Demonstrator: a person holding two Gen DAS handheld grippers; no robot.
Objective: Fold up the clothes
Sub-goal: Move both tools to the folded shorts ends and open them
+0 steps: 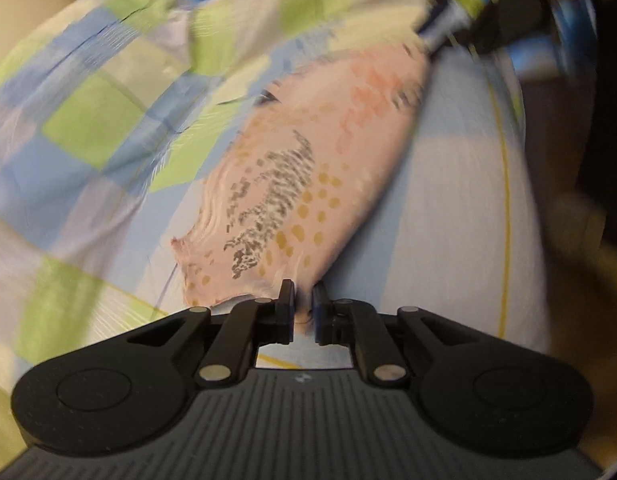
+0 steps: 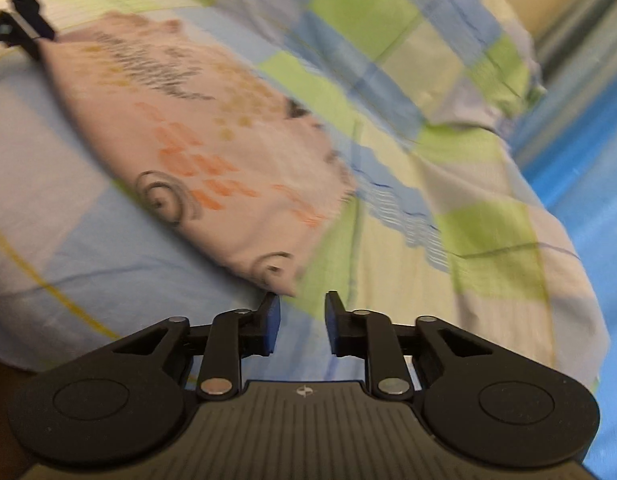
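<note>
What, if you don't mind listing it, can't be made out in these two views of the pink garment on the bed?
- Left wrist view: whether the left gripper pinches the pink garment; its edge vanishes behind the nearly closed fingers.
- Left wrist view: the right gripper is motion-blurred and cut off by the top edge.
- Right wrist view: the garment's printed pattern is blurred.
- Both views: the garment's type; folds hide it.

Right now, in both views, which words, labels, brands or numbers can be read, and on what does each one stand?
No text can be read in either view.
Pink garment: printed dots, dashes and spirals only, blurred; no letters can be made out.
Left tongs body: one small pale emblem, a symbol, not a word.
Right tongs body: the same kind of small emblem, no letters.
Checked bedding: pattern only.
</note>
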